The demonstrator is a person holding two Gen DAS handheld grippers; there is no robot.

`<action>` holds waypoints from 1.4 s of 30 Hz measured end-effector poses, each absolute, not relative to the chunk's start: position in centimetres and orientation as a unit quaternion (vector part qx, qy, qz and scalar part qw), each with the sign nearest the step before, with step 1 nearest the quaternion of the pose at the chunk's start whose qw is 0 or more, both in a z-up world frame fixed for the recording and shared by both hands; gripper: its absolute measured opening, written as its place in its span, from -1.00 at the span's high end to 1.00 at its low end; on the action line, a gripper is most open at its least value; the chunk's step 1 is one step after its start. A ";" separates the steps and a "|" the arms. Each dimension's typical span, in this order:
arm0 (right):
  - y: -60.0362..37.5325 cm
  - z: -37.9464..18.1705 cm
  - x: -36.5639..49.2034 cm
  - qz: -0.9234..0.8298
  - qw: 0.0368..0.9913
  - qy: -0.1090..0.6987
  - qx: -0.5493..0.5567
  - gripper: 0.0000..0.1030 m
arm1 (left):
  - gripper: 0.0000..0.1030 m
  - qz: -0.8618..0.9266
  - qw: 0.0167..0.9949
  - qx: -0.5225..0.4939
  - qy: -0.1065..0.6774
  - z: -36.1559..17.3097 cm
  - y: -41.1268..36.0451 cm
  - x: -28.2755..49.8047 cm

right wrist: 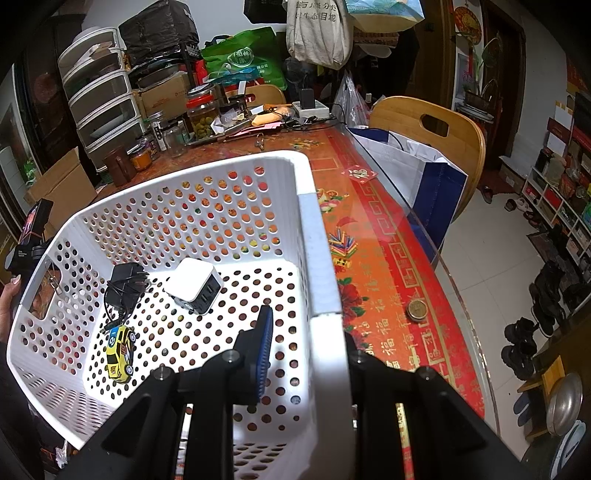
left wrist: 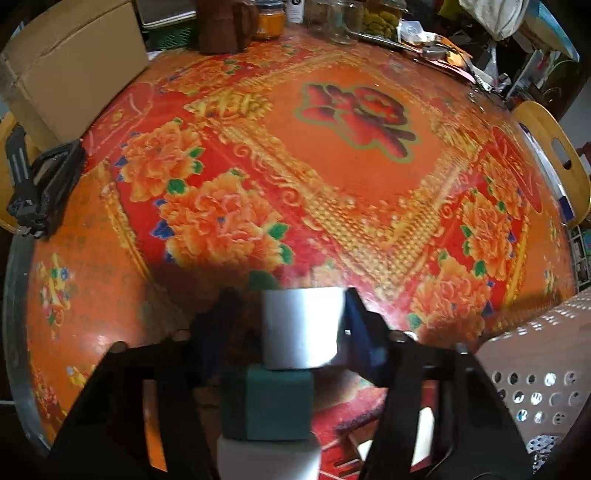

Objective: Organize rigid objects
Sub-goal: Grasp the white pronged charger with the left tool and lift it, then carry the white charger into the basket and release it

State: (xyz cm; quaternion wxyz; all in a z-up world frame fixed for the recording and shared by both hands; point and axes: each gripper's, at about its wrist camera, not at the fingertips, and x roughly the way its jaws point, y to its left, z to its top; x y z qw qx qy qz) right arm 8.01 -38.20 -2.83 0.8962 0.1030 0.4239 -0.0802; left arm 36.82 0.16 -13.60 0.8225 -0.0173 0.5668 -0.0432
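Note:
In the left wrist view my left gripper (left wrist: 291, 317) holds a bottle-like object between its fingers: a silver cap (left wrist: 301, 328), a dark green middle (left wrist: 267, 402) and a white base (left wrist: 267, 458), above the red floral table (left wrist: 332, 166). The white perforated basket (left wrist: 535, 369) is at the lower right. In the right wrist view my right gripper (right wrist: 306, 332) is shut on the basket's right wall (right wrist: 317, 258). Inside lie a white charger cube (right wrist: 194, 284), a black adapter with cord (right wrist: 123, 284) and a yellow toy car (right wrist: 120, 350).
A cardboard box (left wrist: 74, 66) and a black device (left wrist: 40, 192) sit at the table's left. Jars and clutter (left wrist: 332, 18) line the far edge. A wooden chair (right wrist: 436, 136) with a white bag (right wrist: 424, 173) stands right of the table. A coin-like disc (right wrist: 416, 309) lies near the table edge.

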 end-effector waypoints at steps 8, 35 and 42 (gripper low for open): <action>-38.2 -2.5 8.2 -0.078 0.896 0.425 0.102 0.57 | 0.21 -0.031 0.833 0.012 0.553 -12.7 -0.9 36.0; -38.1 -2.5 8.1 -0.074 0.898 0.420 0.103 0.57 | 0.21 -0.025 0.923 0.078 0.376 4.6 -4.7 23.8; -38.1 -2.5 8.1 -0.074 0.899 0.420 0.103 0.57 | 0.21 -0.096 0.915 0.121 0.374 5.2 -11.6 19.9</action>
